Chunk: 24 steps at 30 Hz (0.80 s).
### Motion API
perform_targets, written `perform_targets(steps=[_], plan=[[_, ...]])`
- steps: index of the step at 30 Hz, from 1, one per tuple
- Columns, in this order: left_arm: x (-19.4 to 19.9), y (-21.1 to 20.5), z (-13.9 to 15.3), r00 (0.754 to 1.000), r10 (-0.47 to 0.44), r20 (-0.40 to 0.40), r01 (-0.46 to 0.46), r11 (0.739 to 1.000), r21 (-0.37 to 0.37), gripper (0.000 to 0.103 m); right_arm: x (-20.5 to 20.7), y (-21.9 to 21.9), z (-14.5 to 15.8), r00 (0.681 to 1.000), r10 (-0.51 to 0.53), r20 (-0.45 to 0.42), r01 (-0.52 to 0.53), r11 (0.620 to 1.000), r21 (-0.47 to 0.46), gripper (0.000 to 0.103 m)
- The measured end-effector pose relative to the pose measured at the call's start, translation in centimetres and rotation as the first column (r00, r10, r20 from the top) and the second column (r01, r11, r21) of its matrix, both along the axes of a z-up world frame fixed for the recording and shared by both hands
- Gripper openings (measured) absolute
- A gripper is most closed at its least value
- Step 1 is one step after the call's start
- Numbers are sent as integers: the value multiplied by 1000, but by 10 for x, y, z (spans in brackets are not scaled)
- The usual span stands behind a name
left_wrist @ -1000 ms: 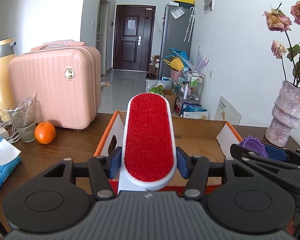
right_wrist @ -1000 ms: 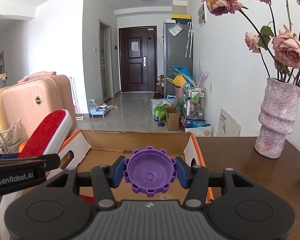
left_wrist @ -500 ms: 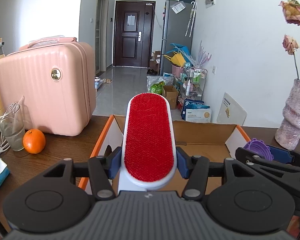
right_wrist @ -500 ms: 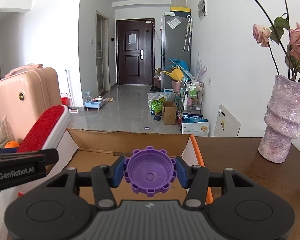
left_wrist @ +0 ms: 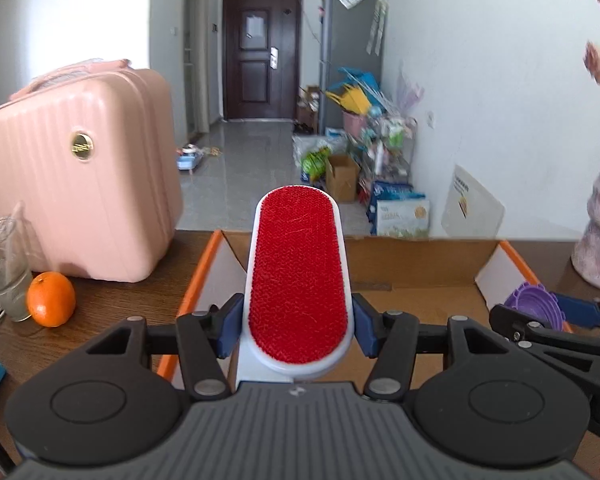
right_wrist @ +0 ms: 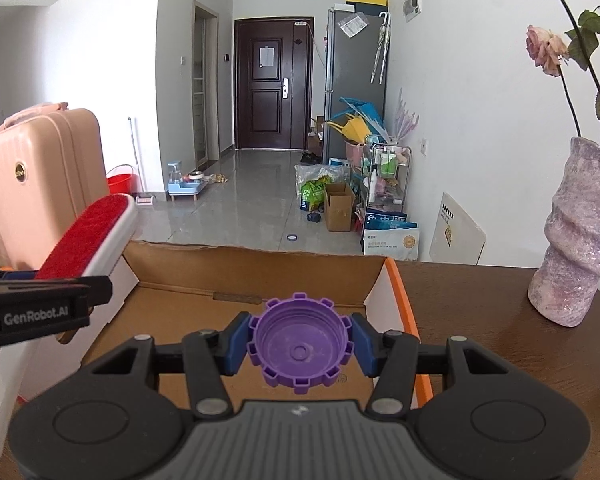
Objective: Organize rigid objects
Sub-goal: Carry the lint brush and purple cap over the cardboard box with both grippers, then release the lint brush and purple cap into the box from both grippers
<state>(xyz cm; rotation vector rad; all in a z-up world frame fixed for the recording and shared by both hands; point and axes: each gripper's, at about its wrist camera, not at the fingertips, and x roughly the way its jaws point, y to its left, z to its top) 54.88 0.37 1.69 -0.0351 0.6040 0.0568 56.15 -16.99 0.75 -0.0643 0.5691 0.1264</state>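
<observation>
Cardboard box (right_wrist: 260, 268) lies open just ahead of and below both grippers, the left gripper (left_wrist: 298, 330) clamped across a red lint brush (left_wrist: 298, 280) whose long axis points forward over it, the right gripper (right_wrist: 298, 344) pinching a purple cap (right_wrist: 298, 344) above its floor.

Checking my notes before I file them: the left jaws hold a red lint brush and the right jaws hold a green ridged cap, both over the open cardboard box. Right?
One slip: the cap is purple, not green, as the right wrist view shows. The rest stands: the left gripper holds the red lint brush, the right gripper holds the cap, both over the open cardboard box.
</observation>
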Motion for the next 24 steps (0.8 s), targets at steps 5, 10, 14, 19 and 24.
perform_targets(steps=[5, 10, 14, 19, 24], plan=[[-5, 0, 3, 1000, 22, 16, -22, 999, 28, 103, -2, 5, -3, 1000, -21, 0, 21, 999, -36, 103], [-16, 4, 10, 999, 31, 35, -32, 999, 22, 103, -4, 2, -1, 999, -44, -5, 44, 999, -28, 103], [-15, 8, 10, 998, 53, 30, -54, 998, 28, 103, -3, -1, 1, 999, -49, -4, 49, 999, -20, 103], [-21, 13, 13, 997, 61, 39, -62, 998, 21, 103, -8, -4, 5, 998, -56, 8, 56, 998, -5, 103], [-33, 16, 16, 996, 64, 57, -65, 998, 16, 103, -21, -8, 10, 998, -53, 37, 53, 999, 3, 103]])
